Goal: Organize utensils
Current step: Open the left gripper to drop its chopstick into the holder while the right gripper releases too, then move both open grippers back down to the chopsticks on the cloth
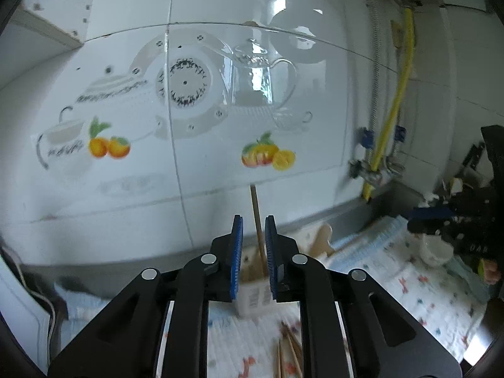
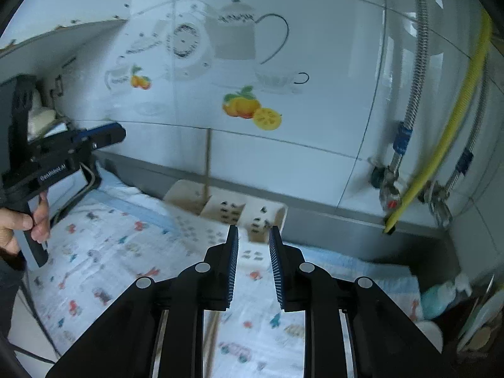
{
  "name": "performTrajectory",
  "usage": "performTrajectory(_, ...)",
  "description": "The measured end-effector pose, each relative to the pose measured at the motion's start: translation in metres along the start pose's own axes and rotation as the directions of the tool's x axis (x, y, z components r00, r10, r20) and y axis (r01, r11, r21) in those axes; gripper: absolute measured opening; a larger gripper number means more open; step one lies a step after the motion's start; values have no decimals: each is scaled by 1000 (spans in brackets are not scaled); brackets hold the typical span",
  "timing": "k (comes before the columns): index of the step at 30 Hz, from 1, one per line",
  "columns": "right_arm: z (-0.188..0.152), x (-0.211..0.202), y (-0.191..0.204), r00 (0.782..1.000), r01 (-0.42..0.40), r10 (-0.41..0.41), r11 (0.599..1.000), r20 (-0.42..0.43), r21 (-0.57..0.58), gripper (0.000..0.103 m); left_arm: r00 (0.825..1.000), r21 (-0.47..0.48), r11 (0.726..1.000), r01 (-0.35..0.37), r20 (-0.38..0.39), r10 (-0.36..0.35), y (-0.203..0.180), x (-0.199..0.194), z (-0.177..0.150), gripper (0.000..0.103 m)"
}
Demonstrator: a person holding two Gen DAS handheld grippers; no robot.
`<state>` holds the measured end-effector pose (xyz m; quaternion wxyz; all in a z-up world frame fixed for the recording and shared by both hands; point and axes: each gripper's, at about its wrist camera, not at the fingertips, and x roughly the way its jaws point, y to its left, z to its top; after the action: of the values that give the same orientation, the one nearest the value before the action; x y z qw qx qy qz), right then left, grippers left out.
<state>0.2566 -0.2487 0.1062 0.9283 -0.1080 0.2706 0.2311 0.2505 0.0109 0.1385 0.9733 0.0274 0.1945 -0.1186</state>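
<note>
Both my claws empty: left claw (image 1: 253, 223) narrowly parted around a chopstick (image 1: 255, 217) already standing in the utensil holder (image 2: 226, 209), right claw (image 2: 253, 234) narrowly parted short of it; next: the loose chopsticks (image 1: 289, 349) on the surface (image 2: 104, 252) before the holder.

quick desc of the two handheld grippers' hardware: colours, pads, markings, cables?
Both grippers, left and right, have matte black angular linkage arms with round silver pivot pins and ribbed blue pads on the fingers. The left one's pistol-grip body has white lettering and a trailing cable.
</note>
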Motion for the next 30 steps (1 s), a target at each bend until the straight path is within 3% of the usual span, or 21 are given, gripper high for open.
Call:
performTrajectory(8, -66, -43, 32, 998, -43, 43, 999, 42, 16, 21, 995, -16, 999, 35, -96, -36, -10, -45, -81, 21)
performTrajectory(10, -84, -49, 41, 998, -36, 35, 999, 49, 13, 28, 991, -14, 999, 38, -125, -40, -14, -52, -101, 21)
performTrajectory(20, -160, -51, 65, 999, -19, 16, 997, 35, 70, 29, 943, -88, 995, 50, -323, -76, -15, -62, -215, 21)
performTrajectory(26, -186, -45, 72, 1000, 11, -12, 996, 18, 85, 29, 917, -116, 992, 51, -387, -92, -15, -56, -252, 21)
performTrajectory(30, -198, -40, 70, 1000, 9, -9, 994, 1, 110, 29, 912, -103, 994, 37, -402, -76, -17, -52, -261, 21)
